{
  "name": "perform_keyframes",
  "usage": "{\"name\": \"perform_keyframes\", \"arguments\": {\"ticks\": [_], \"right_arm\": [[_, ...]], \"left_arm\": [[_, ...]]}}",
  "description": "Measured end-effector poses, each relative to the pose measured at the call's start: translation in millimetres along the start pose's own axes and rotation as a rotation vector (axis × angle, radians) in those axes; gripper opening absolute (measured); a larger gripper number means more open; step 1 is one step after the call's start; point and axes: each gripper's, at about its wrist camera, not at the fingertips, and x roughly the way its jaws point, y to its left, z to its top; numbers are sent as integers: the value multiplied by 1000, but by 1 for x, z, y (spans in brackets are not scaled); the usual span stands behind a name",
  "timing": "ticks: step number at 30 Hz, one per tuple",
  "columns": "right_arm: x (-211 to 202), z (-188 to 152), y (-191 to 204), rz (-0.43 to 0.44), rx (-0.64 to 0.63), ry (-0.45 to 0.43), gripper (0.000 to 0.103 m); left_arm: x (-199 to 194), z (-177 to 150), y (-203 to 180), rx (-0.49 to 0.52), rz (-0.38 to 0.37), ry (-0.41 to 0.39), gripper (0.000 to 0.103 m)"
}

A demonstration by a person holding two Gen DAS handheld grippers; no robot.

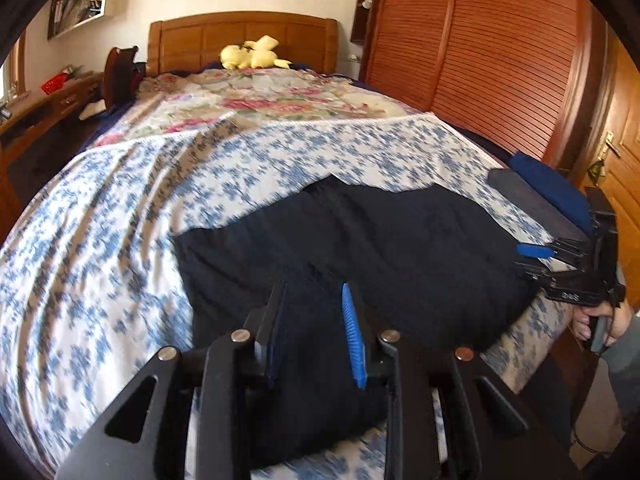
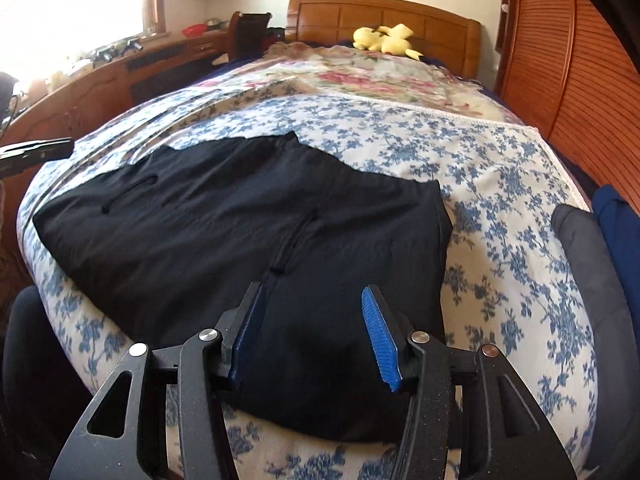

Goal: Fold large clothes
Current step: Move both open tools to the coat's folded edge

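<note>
A large black garment (image 1: 360,248) lies folded flat on the blue-flowered bedspread (image 1: 120,240) near the foot of the bed; it also shows in the right wrist view (image 2: 224,232). My left gripper (image 1: 314,300) is open, its jaws hovering over the garment's near edge. My right gripper (image 2: 312,300) is open over the garment's near right part, with nothing between its blue pads (image 2: 380,336). The right gripper also shows in the left wrist view (image 1: 536,256) at the garment's right end, held by a hand.
A stack of folded dark grey and blue clothes (image 2: 600,264) sits at the bed's right corner. A yellow plush toy (image 2: 384,40) lies by the wooden headboard (image 1: 240,40). A wooden wardrobe (image 1: 480,60) stands right, a desk (image 2: 100,76) left.
</note>
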Motion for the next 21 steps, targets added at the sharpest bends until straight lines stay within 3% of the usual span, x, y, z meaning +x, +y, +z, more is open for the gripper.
{"name": "perform_keyframes", "arguments": {"ticks": [11, 21], "right_arm": [[27, -34, -21, 38, 118, 96, 52], [29, -41, -13, -1, 112, 85, 52]], "left_arm": [[5, -34, -66, 116, 0, -15, 25], [24, -55, -91, 164, 39, -2, 26]]}}
